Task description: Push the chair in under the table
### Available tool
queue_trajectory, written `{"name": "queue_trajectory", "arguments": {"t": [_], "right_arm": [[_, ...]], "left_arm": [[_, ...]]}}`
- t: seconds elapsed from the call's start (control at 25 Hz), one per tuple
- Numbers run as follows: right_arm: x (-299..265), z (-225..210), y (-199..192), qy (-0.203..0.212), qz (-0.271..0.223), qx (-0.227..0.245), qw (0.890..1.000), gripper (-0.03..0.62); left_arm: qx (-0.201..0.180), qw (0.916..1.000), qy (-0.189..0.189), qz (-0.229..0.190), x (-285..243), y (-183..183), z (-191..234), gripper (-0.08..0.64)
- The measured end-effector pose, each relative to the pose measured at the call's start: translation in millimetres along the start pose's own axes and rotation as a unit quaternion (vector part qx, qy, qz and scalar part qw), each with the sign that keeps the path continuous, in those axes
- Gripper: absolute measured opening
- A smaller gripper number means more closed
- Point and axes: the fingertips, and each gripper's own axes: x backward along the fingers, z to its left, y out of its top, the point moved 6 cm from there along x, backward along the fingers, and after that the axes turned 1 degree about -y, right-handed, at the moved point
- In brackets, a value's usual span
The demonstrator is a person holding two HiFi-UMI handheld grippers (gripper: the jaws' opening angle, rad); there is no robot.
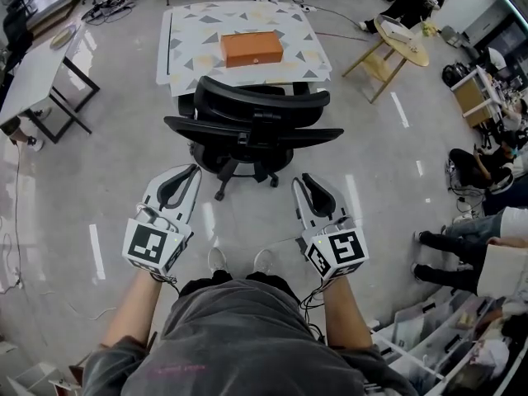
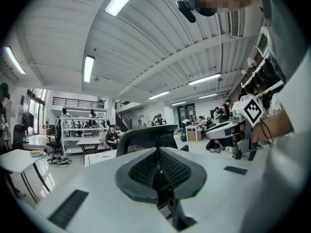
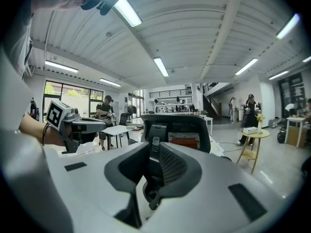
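Note:
In the head view a black office chair (image 1: 252,126) stands on the floor with its back towards me, its seat in front of a table (image 1: 190,23) with a triangle-patterned top. An orange box (image 1: 251,48) lies on that table. My left gripper (image 1: 186,174) hovers short of the chair's left side, its jaws shut together with nothing between them (image 2: 158,152). On the other side my right gripper (image 1: 307,182) stops just as short, its jaws open a little and empty (image 3: 153,154). Both gripper views show the chair's backrest (image 2: 146,137) (image 3: 180,125) straight ahead, untouched.
A white table (image 1: 33,73) stands at the left and a round wooden table (image 1: 404,44) at the back right. People sit along the right edge (image 1: 474,167). Cables lie on the floor behind the patterned table. Storage bins (image 1: 429,328) are at the lower right.

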Motion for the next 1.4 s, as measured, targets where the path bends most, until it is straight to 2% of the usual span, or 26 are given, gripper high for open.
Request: {"name": "queue_trajectory", "arguments": {"t": [0.68, 1.4], "right_arm": [[2, -23, -1, 0.001, 0.003, 0.0, 1.0, 0.009], [7, -44, -11, 0.027, 0.011, -0.005, 1.0, 0.005]], "left_arm": [[0.01, 0.9999, -0.006, 0.006, -23, -2, -13, 0.002], [0.016, 0.9997, 0.01, 0.018, -37, -4, -34, 0.002]]}}
